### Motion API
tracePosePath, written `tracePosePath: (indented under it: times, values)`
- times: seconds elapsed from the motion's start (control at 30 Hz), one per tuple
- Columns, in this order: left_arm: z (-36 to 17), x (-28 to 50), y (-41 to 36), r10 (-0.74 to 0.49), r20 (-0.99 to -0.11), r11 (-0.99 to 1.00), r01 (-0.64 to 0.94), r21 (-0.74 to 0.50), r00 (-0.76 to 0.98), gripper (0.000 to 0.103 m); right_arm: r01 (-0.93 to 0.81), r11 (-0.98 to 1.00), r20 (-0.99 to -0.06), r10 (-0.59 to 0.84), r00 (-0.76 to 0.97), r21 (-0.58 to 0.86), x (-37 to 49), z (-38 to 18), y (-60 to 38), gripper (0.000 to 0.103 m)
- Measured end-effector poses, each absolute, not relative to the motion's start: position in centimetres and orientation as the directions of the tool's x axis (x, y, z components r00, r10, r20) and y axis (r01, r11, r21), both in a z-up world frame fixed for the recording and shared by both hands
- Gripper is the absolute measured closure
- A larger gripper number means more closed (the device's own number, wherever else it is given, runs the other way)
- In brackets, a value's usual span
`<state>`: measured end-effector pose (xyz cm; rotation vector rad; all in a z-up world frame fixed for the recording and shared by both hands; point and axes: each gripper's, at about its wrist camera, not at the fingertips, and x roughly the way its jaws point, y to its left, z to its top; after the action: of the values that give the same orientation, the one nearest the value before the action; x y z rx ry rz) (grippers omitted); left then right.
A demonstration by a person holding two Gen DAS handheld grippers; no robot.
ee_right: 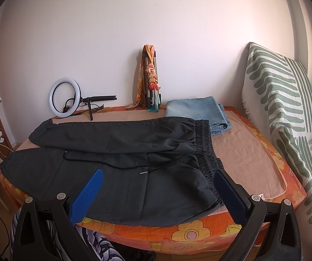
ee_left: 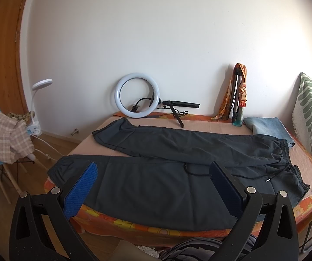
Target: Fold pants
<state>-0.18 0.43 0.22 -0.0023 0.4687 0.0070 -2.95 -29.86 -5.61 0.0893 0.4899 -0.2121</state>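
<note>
Dark grey pants lie spread flat on the bed, legs to the left, elastic waistband to the right, with a black drawstring on top. They also show in the right wrist view, waistband at right. My left gripper is open and empty, hovering above the near leg at the bed's front edge. My right gripper is open and empty, above the near hip and waistband corner.
Folded blue jeans lie behind the waistband. A ring light on a small tripod and a folded tripod with a scarf lean on the wall. A green-striped cushion stands at right. A chair with cloth is left of the bed.
</note>
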Motion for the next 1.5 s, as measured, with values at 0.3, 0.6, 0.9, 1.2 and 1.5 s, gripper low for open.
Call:
tracePosePath:
  times: [0.3,0.6,0.9,1.2,1.5]
  values:
    - [0.1,-0.2,0.4,0.005,-0.455,1.0,-0.006,-0.001,0.89,0.001,0.223,0.974,-0.476,-0.18,0.861,0.034,-2.9,-5.6,-29.9,0.0]
    - [0.0,0.0,0.6,0.007,-0.459,1.0,-0.006,0.003,0.888,0.001,0.216,0.976,-0.481,-0.175,0.859,0.029,-2.2,-5.6,-29.4,0.0]
    - [-0.1,1.6,1.4,0.022,-0.47,1.0,-0.016,0.016,0.882,0.0,0.195,0.981,-0.488,-0.158,0.858,0.025,-0.4,-5.3,-29.0,0.0]
    - [-1.1,4.7,4.5,0.052,-0.503,0.999,-0.044,0.028,0.863,0.001,0.144,0.99,-0.485,-0.124,0.866,0.004,3.1,-4.4,-28.0,0.0]
    - [-2.6,8.4,9.5,-0.019,-0.506,1.0,0.007,-0.025,0.862,0.001,0.042,0.999,-0.463,-0.044,0.885,-0.013,8.3,-3.4,-26.5,0.0]
